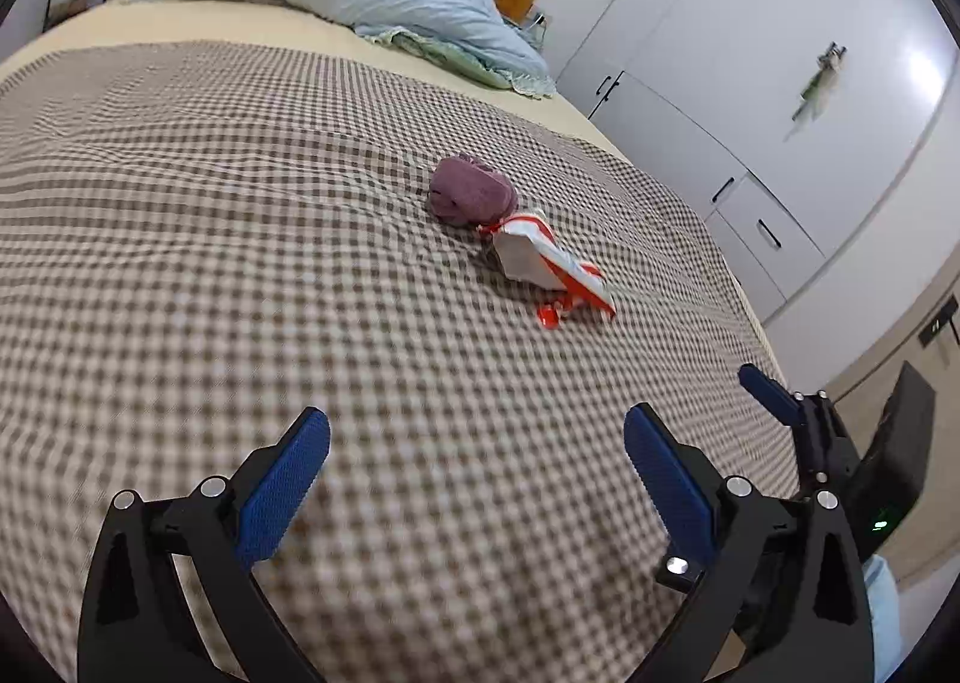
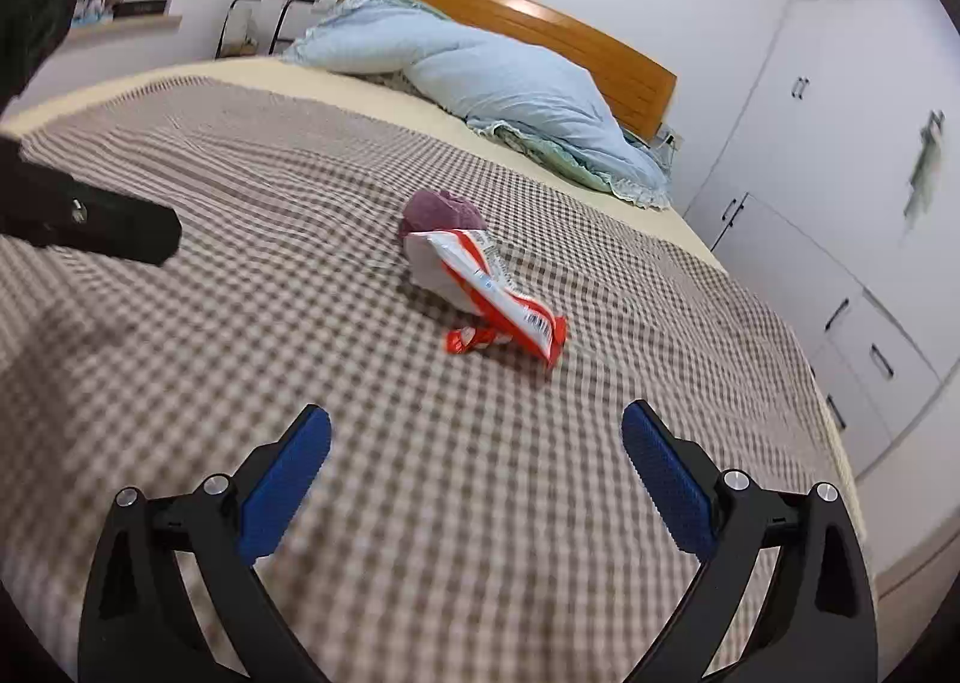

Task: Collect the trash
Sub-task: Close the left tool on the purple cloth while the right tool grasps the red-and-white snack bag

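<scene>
1. Both grippers, left gripper (image 1: 477,443) and right gripper (image 2: 476,440), hovered released and empty above the checked bedspread (image 2: 240,323).
2. Ahead lay the red-and-white wrapper (image 2: 480,287), touching a purple bundle (image 2: 441,212) behind it.
3. Best approach, I judged: the right gripper straddling the wrapper's crumpled middle, pinching without catching the cloth.

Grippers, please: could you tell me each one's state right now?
Left gripper: open, holding nothing.
Right gripper: open, holding nothing.
</scene>
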The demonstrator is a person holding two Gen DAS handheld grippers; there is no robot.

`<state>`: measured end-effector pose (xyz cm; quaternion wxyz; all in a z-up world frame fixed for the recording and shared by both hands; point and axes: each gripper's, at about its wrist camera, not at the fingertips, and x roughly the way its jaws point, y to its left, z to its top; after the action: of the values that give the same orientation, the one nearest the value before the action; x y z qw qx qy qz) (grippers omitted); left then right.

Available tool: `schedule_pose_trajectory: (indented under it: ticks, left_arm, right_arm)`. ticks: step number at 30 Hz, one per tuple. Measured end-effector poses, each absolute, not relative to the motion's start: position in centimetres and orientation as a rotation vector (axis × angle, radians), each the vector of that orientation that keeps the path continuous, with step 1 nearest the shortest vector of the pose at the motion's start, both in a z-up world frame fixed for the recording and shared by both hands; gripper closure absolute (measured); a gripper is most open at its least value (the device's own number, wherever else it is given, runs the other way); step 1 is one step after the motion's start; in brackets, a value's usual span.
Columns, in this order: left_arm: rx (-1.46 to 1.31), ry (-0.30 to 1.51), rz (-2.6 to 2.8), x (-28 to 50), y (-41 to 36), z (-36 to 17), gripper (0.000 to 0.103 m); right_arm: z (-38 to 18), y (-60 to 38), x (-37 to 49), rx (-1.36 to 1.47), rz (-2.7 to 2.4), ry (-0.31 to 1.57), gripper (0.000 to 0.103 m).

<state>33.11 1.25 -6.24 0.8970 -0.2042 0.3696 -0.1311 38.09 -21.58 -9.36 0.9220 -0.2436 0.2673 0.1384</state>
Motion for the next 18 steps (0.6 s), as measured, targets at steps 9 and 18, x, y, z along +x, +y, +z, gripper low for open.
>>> schedule_pose_trajectory:
  ticks: [9,18]
  left_arm:
    - [-0.396,0.775,-0.231,39.7,1.1,-6.6,0.008]
    - [-0.337,0.768,-0.211,45.1,1.2,-6.8,0.008]
  right_arm:
    - [-11.8,-19.1,47.0,-0.552,0.258,0.572,0.01]
    - [-13.8,-18.1,52.9,-0.524,0.334,0.69,0.01]
